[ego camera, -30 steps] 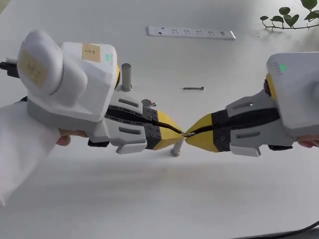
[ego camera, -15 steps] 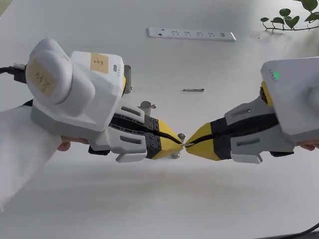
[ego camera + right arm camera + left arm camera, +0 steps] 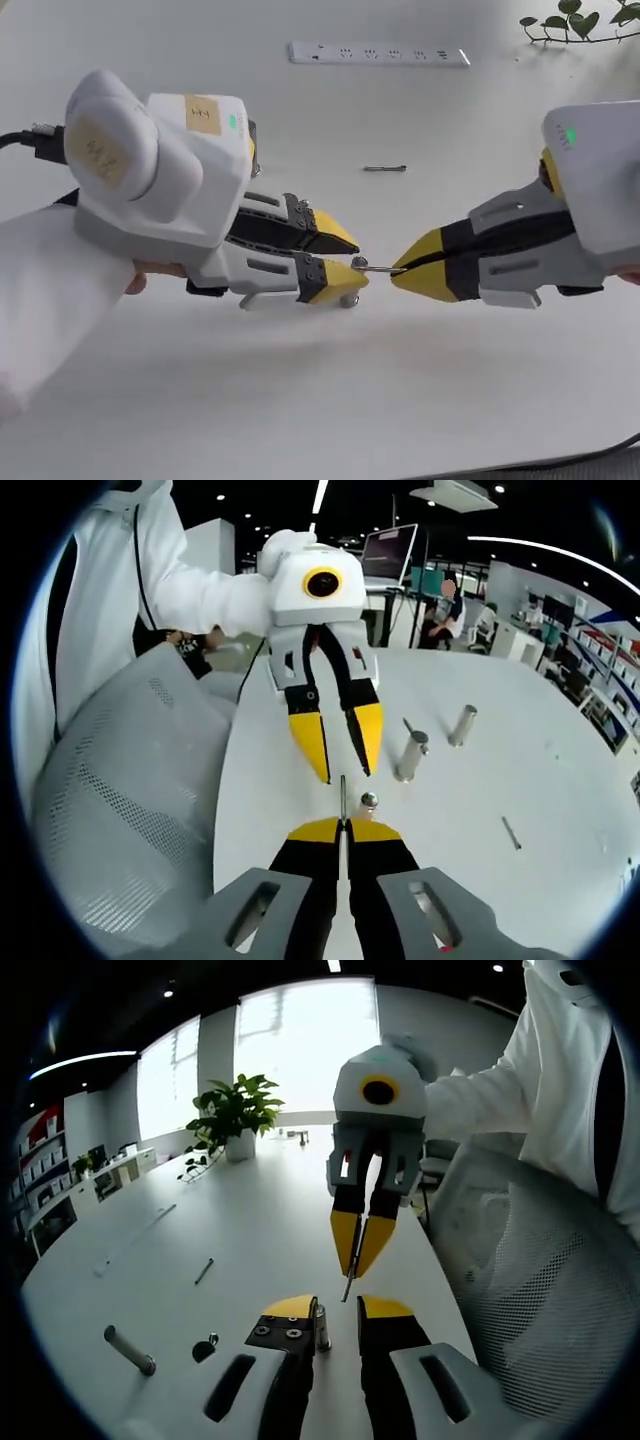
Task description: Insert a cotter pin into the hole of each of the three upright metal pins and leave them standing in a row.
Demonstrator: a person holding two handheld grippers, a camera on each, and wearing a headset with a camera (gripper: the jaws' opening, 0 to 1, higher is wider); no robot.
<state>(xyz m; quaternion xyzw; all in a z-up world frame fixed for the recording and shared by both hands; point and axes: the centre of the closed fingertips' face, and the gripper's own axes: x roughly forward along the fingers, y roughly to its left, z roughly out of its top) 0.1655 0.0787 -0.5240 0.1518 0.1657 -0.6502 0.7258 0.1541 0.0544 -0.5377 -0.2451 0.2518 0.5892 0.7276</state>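
A short upright metal pin (image 3: 351,298) stands between the spread yellow jaws of my open left gripper (image 3: 360,262). My right gripper (image 3: 395,272) is shut on a thin cotter pin (image 3: 378,268), held level, whose free end reaches the metal pin's top. Whether it sits in the hole I cannot tell. In the left gripper view the metal pin (image 3: 322,1326) rises between the left gripper's (image 3: 337,1310) jaws, with the cotter pin (image 3: 347,1285) hanging from the right gripper (image 3: 362,1260). The right gripper view shows two more metal pins (image 3: 410,755) (image 3: 462,725) standing behind.
A spare cotter pin (image 3: 385,168) lies on the white table beyond the grippers. At the far edge lies a white power strip (image 3: 378,53), with a plant (image 3: 580,20) at the far right. A black cable (image 3: 25,140) leaves the left gripper.
The left gripper's jaws have gone from shut to open around the metal pin. My right gripper has drawn back to the right, so more of the cotter pin shows.
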